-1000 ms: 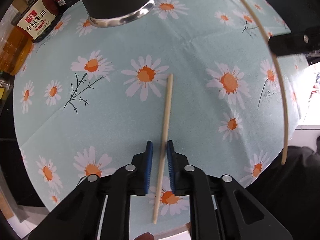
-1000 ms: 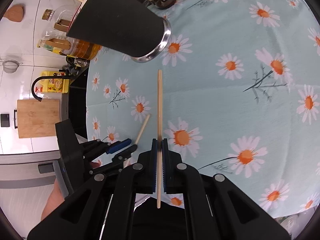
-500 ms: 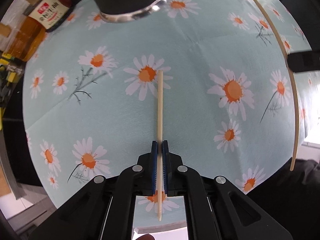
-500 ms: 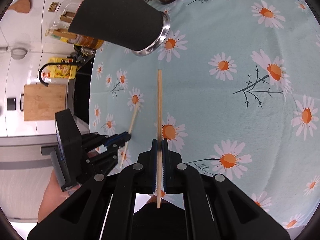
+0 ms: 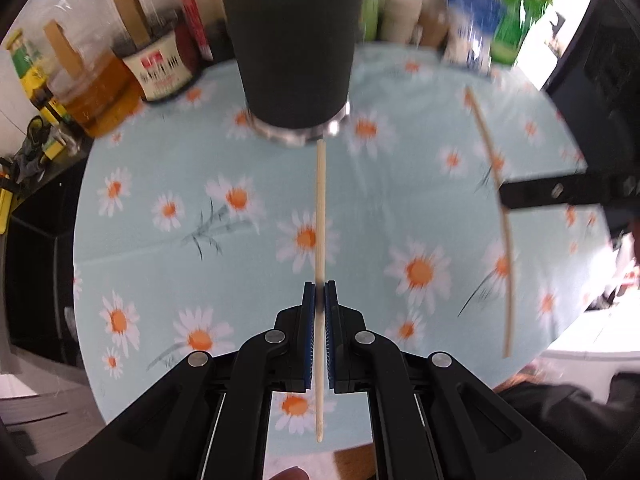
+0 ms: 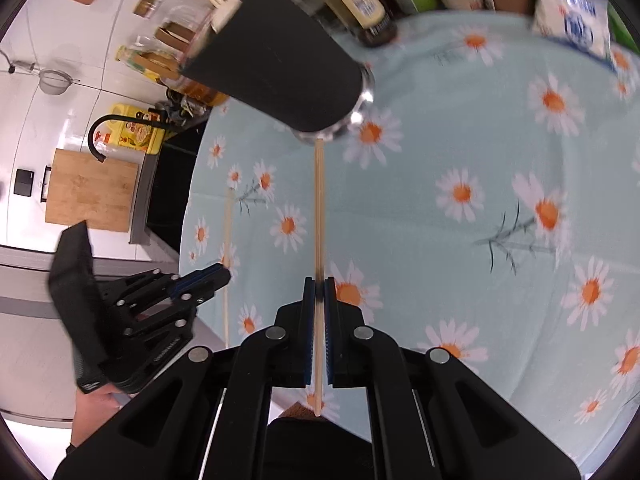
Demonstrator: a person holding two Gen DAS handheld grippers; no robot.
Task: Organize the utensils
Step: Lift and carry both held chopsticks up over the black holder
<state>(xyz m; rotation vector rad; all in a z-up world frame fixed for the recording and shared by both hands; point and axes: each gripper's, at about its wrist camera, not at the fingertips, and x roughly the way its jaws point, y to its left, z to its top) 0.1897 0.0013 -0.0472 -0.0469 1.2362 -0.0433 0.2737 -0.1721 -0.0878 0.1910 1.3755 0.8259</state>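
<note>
My left gripper (image 5: 319,289) is shut on a pale wooden chopstick (image 5: 320,208), held clear of the daisy tablecloth (image 5: 168,160) with its far tip near the base of the black utensil holder (image 5: 294,52). My right gripper (image 6: 319,285) is shut on a second chopstick (image 6: 319,208), which also points at the holder (image 6: 280,72). The holder stands upright with pale utensil handles (image 6: 224,4) sticking out. In the right wrist view the left gripper (image 6: 220,276) and its chopstick (image 6: 228,236) are at the left. In the left wrist view the right-hand chopstick (image 5: 505,248) is at the right.
Sauce and oil bottles (image 5: 160,68) crowd the back left of the table. Blue and green packets (image 5: 472,40) stand at the back right. A wooden cutting board (image 6: 92,190) and a yellow container (image 6: 136,134) sit on the counter beyond the table's left edge.
The left jaws closed on the chopstick that lay on the cloth and lifted it. Both grippers have risen and tipped up toward the holder. The right gripper kept its chopstick.
</note>
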